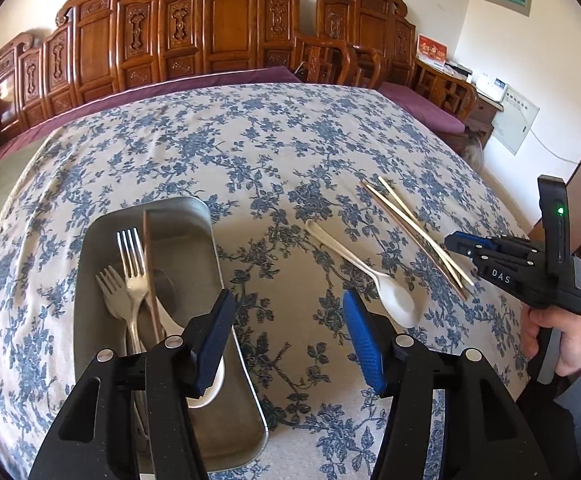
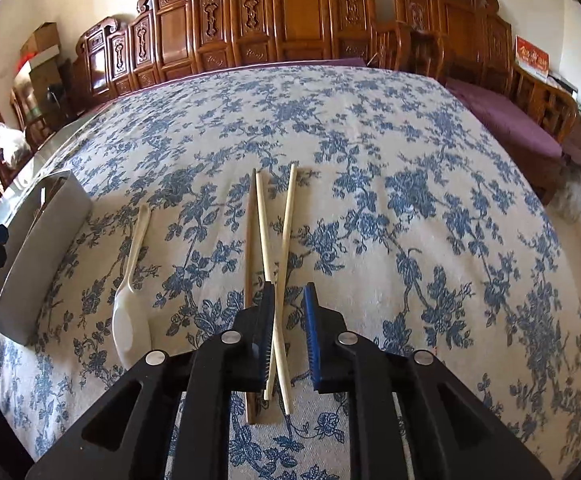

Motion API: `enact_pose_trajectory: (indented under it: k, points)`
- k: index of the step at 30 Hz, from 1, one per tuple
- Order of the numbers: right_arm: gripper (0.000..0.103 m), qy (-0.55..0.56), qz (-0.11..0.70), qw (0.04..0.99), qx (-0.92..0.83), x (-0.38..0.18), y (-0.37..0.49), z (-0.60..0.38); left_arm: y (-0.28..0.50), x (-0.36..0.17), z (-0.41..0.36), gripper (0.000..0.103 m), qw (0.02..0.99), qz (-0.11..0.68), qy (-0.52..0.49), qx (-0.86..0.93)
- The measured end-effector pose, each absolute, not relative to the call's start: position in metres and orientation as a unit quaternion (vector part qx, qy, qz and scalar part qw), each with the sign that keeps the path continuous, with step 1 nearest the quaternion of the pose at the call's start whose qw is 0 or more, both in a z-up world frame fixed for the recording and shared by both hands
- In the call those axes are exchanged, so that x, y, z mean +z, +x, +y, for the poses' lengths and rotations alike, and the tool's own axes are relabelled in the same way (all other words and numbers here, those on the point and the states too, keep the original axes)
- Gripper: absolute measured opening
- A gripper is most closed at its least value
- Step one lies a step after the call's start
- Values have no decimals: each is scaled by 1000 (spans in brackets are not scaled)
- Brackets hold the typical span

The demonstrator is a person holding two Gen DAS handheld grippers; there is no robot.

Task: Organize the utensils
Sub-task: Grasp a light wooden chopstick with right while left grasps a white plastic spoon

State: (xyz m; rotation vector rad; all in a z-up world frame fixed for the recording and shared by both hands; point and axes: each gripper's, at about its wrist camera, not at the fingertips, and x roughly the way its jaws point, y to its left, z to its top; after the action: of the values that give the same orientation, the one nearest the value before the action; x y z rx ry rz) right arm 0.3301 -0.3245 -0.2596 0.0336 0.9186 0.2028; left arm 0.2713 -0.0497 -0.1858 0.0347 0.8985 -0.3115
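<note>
Stainless-steel tray [image 1: 90, 248] sits on the blue floral tablecloth [image 1: 274, 152] and contains two metal forks [image 1: 130, 264], one dark wooden chopstick [image 1: 150, 264] and a white spoon partly hidden under the left gripper [image 1: 286, 336]. The left gripper hangs above the tray's right rim with jaws spread wide and nothing between them. To the right of the tray, a white plastic spoon [image 1: 370, 272] lies on the cloth, bowl toward the camera. Beyond it lie three chopsticks [image 2: 278, 248]: two pale ones crossing each other and one dark brown one alongside. The right gripper [image 2: 290, 340] is lowered over the crossing pale chopsticks; its jaws stand slightly apart, straddling them without visibly pressing. A carved wooden bench [image 2: 290, 20] lines the wall behind.
</note>
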Motion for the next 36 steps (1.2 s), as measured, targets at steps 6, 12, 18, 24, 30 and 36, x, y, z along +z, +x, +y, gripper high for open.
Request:
enact_pose_trajectory:
  k: [6, 12, 18, 24, 30, 36]
  points:
    - [16, -10, 464, 879, 104, -269, 327, -314, 269, -186, -57, 54, 887, 435, 20, -153]
    - [6, -6, 455, 883, 117, -262, 320, -316, 266, -188, -65, 54, 886, 437, 27, -156]
    - [6, 22, 430, 894, 126, -246, 314, -324, 263, -195, -77, 54, 883, 441, 38, -157]
    - [6, 56, 421, 898, 111, -241, 316, -342, 266, -201, -92, 54, 880, 447, 44, -153]
    - [6, 81, 421, 897, 108, -241, 322, -354, 276, -214, -119, 54, 871, 460, 62, -159]
    - [6, 89, 415, 898, 119, -238, 322, -356, 286, -232, -149, 54, 864, 466, 85, -168]
